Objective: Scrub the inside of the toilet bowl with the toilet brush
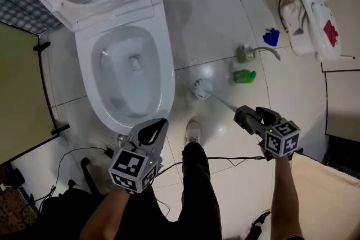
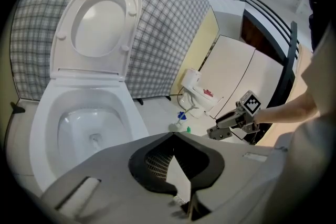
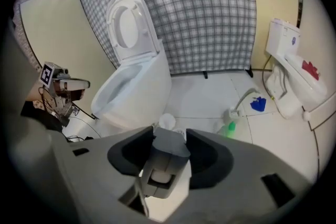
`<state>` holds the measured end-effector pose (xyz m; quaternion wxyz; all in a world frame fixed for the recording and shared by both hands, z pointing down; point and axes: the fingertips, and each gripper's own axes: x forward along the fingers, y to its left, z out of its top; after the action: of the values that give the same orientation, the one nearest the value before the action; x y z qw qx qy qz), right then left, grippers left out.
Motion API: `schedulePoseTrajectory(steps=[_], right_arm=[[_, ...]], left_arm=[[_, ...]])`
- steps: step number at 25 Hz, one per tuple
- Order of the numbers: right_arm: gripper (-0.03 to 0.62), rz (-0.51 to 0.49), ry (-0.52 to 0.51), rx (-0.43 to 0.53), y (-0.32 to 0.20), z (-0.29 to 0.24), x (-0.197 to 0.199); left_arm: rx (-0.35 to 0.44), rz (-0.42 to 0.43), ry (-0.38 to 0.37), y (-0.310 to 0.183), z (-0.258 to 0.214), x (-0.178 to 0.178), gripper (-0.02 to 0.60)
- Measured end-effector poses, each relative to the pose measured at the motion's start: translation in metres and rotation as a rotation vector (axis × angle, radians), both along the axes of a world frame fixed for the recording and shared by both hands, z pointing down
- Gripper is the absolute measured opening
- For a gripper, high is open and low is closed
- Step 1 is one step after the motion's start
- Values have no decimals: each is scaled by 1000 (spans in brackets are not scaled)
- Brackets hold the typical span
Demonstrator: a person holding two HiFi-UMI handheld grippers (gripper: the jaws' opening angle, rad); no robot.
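Note:
The white toilet stands with its lid and seat raised, and its bowl is unobstructed. My right gripper is shut on the grey handle of the toilet brush. The brush's white head is low over the floor tiles to the right of the toilet, outside the bowl; it also shows just past my right jaws. My left gripper hovers by the front rim of the bowl. Its jaws meet at the tips and hold nothing.
On the tiles at the right are a green bottle, a blue item and a small holder with a curved handle. A white fixture lies at the back right. Cables trail on the floor, and the person's shoe is between the grippers.

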<state>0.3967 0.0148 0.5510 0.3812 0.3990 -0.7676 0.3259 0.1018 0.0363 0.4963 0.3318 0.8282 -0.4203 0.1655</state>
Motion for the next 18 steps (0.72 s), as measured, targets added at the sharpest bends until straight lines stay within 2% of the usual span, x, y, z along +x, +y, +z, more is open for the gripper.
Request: schedulePoseTrajectory(steps=[8,14,18], right_arm=[[212,32,90,-88,-7,78,9],[212,-13,162,-123,-11,106,2],[211,-8,189,-146,-13,121,-1]], left_arm=[[-11,44,5,-2,21,25,9],[-14,77,17,-6,29,46,9],[-23,93,20,-7,35,57,9]])
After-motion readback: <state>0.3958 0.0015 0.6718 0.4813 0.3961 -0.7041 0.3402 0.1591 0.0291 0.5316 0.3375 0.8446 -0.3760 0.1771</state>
